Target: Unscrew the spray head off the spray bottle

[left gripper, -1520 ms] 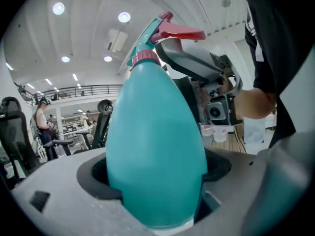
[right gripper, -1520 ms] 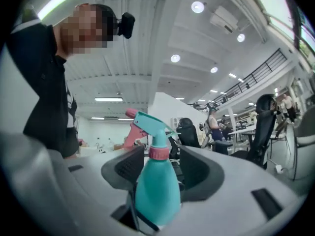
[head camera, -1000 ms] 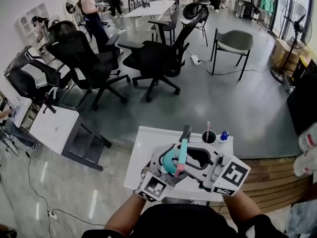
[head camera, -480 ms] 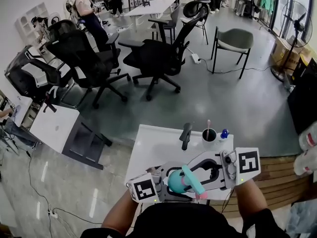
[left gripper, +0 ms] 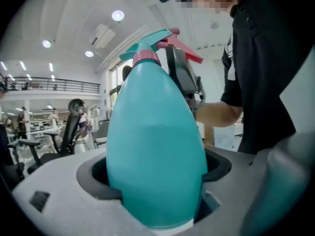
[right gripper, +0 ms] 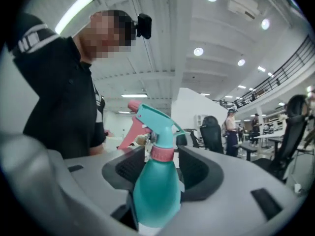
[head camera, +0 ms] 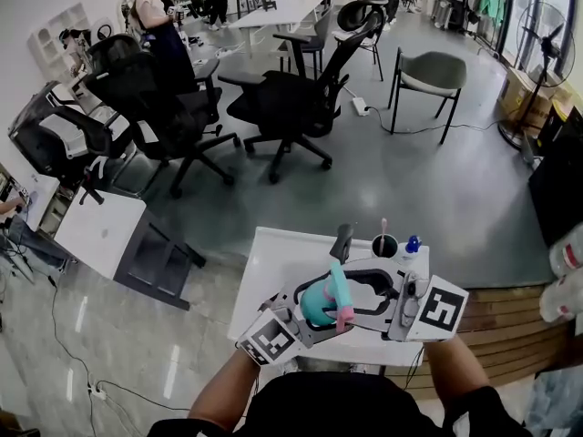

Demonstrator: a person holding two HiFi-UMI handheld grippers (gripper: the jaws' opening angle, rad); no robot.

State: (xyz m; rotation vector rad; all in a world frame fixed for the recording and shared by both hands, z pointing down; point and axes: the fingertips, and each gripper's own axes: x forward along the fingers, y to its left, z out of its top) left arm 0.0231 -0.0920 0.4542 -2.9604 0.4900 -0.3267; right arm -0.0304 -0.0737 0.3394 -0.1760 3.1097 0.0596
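— Where's the bottle point(left gripper: 155, 146)?
— My left gripper point(left gripper: 157, 200) squeezes its blue belly, above the table point(head camera: 273, 262). My right gripper point(right gripper: 162, 166) has just been opening its jaws, loose around the pink ring point(right gripper: 162, 153).

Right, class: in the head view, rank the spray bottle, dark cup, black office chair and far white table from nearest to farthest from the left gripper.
1. The spray bottle, held in the left gripper.
2. The dark cup, at the near table's far edge.
3. The black office chair, mid-floor.
4. The far white table, top of view.
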